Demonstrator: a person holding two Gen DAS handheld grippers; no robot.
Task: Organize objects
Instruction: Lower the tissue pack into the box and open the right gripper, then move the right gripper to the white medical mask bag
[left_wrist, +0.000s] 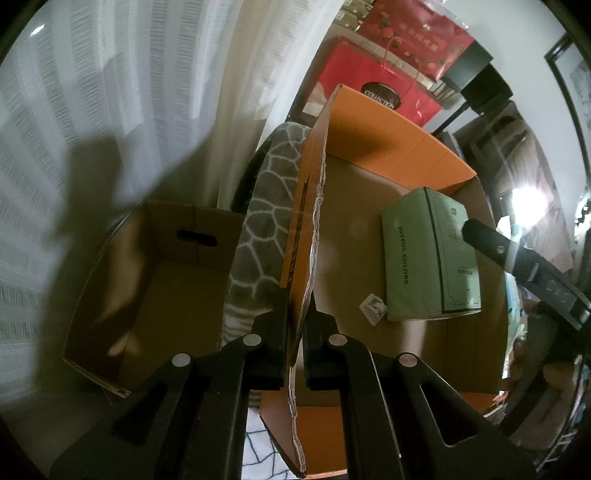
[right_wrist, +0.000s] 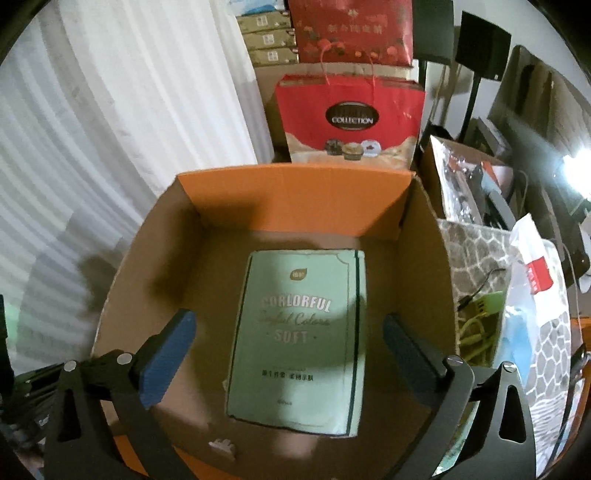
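While the left claw (left_wrist: 295, 325) clamps the orange box's (left_wrist: 388, 144) torn flap, the right claw (right_wrist: 288, 332) gapes above a flat mint-green tissue pack (right_wrist: 299, 339); a small white clip (left_wrist: 373, 308) lies beside it.

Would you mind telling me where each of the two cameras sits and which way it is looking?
Left wrist: on the left gripper, angled down along shut fingers clamping the orange box by its side flap; the right gripper's finger shows at right.
Right wrist: on the right gripper, looking down into that box, jaws open above the green tissue pack.
Shared: box, tissue pack, small white clip, red gift bag.
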